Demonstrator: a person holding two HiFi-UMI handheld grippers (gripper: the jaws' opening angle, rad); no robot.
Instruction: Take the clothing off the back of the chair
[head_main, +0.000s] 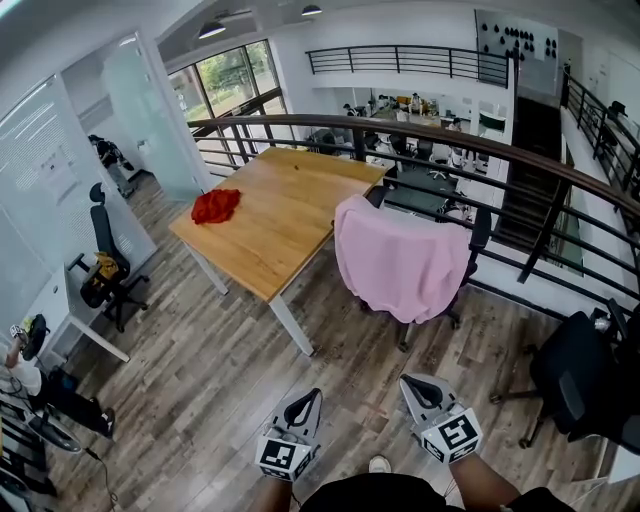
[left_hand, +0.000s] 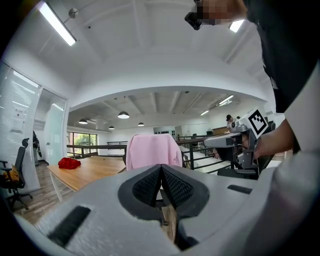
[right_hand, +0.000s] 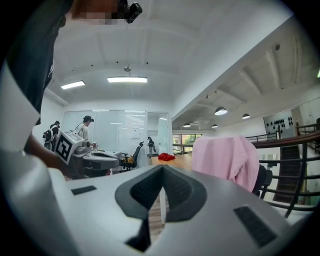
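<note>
A pink garment (head_main: 403, 260) hangs over the back of a black office chair (head_main: 478, 232) at the right side of a wooden table (head_main: 290, 210). The pink garment (left_hand: 152, 151) shows straight ahead in the left gripper view, and the same pink garment (right_hand: 227, 159) lies right of centre in the right gripper view. My left gripper (head_main: 304, 402) and right gripper (head_main: 419, 386) are side by side near the bottom of the head view, well short of the chair. Both are shut with nothing between the jaws.
A red cloth (head_main: 215, 205) lies on the table's left part. A dark railing (head_main: 450, 140) curves behind the chair. Another black chair (head_main: 575, 375) stands at the right, a third (head_main: 105, 265) at the left by a white desk. A person (head_main: 20, 375) is at far left.
</note>
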